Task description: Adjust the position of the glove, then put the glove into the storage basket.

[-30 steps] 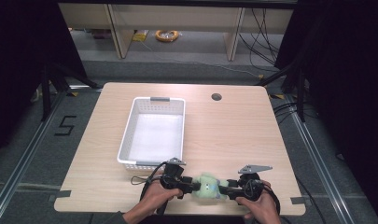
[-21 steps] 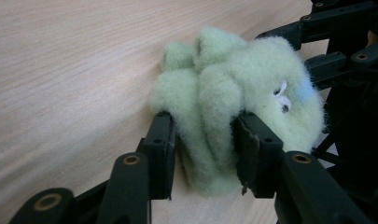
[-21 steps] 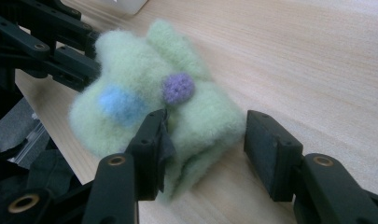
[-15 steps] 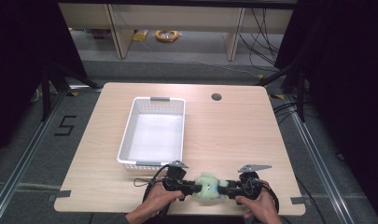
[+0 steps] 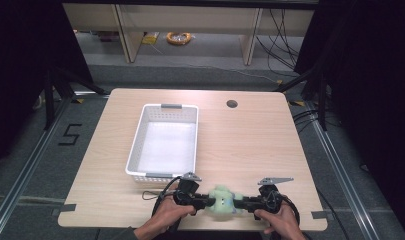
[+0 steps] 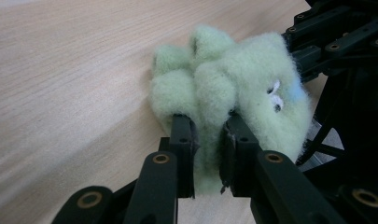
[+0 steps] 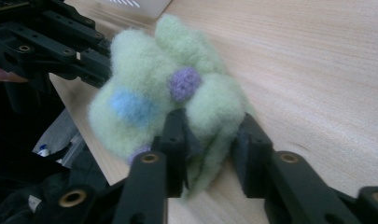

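A white basket [image 5: 164, 142] stood on the table [image 5: 250, 145], left of the middle, its long sides running away from the person. Nothing lay in it; its pale floor was bare. In the right gripper view a corner of the basket [image 7: 140, 5] showed beyond the toy.

The toy [image 5: 221, 201], a pale green plush, sat at the near edge of the table, just in front of the basket's near right corner and between the two grippers. Its shape was lumpy and rounded, so no clear long axis could be told. In the left gripper view the toy [image 6: 228, 102] showed small stitched eyes and a blue patch on the side turned to the right of that picture, with fluffy lobes toward the camera. In the right gripper view the toy [image 7: 168, 98] showed a purple knob and a blue spot facing that camera.

The left gripper [image 5: 202, 201] reached in from the left, level with the table. Its jaws had just been closing and stood narrow, the pads [image 6: 186, 140] pinching a fold of green plush between them. The right gripper [image 5: 242, 203] came in from the opposite side. Its jaws had also just been closing, and its pads [image 7: 177, 135] squeezed a lobe of the toy, somewhat wider apart than the left pair. Each gripper was held by a hand [image 5: 169, 216] at the table's near edge.
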